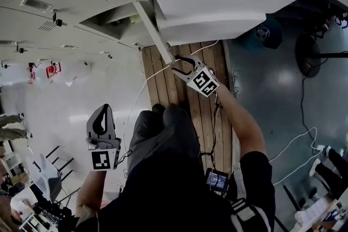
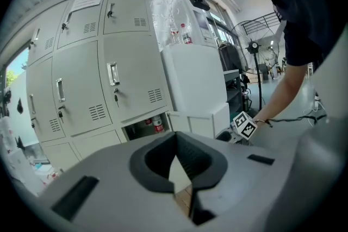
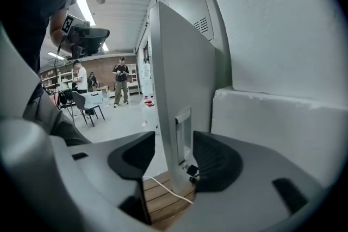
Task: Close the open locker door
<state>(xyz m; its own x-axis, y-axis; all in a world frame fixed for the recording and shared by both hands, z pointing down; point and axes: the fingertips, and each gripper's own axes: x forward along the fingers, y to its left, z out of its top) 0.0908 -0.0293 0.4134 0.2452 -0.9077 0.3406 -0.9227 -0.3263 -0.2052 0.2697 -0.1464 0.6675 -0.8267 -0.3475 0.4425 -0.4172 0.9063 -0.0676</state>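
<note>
**Right gripper straddles the free edge of the open locker door**

The locker door (image 1: 155, 32) stands swung out from the bank of grey lockers (image 2: 81, 89). From above it shows as a thin pale line running from the open compartment (image 1: 117, 22) out over a strip of wooden planks (image 1: 201, 111).

The right gripper (image 1: 181, 64) is at the door's outer, free edge. Its jaws stand apart with that edge between them, one pad on each face, near the recessed handle. I see no firm squeeze on the panel yet. In the right gripper view the door rises straight up between the pads.

On one side a big white block (image 3: 272, 35) sits close behind the door, leaving only a narrow slot. On the other side the room opens wide: pale floor (image 1: 65, 111), chairs (image 3: 87, 103) and people (image 3: 120, 81) well off. A white cable (image 1: 136, 100) trails across the planks below the jaws.

The left gripper (image 1: 103, 111) hangs well away over the pale floor, with its jaws together and nothing in them. Its view looks across at the locker fronts and at the low open compartment, where red items show.
</note>
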